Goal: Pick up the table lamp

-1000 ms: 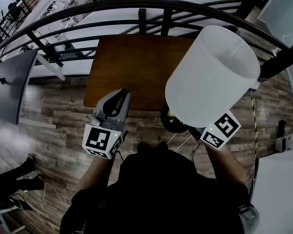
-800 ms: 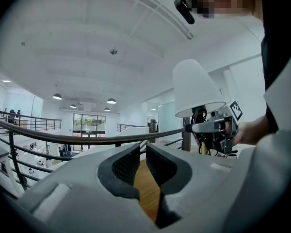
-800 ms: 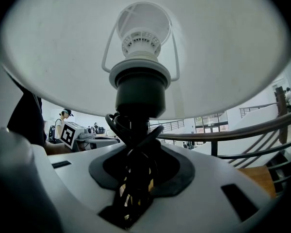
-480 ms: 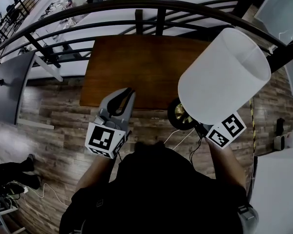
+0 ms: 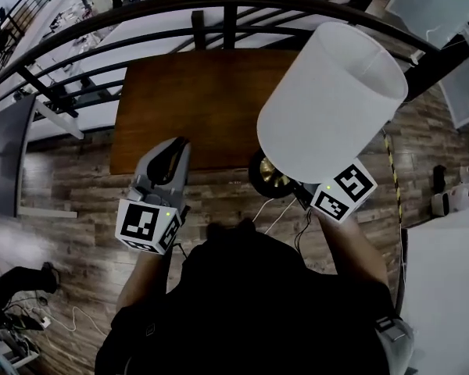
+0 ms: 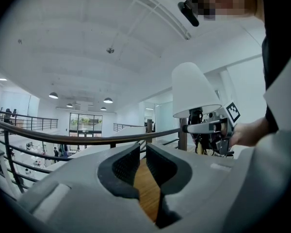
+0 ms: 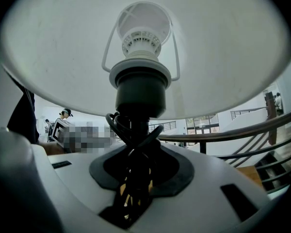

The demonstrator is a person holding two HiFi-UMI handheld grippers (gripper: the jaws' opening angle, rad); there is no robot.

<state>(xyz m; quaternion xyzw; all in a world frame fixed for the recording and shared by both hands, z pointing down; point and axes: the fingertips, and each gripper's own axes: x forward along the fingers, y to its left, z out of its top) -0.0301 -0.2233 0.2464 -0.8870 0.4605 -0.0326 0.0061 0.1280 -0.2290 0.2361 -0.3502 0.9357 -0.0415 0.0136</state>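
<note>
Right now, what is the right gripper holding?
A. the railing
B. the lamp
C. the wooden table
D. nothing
B: in the right gripper view, the right gripper has its jaws closed on the dark stem of the lamp, just under the white shade.

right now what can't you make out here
Head view: the white drum lampshade hides the black cord-wrapped lamp stem and where the right gripper clamps it, plus part of the round brass base.
Right gripper view: the gripper's body hides nearly all of that base.
Left gripper view: the left gripper blocks all but a strip of the brown wooden table.
</note>
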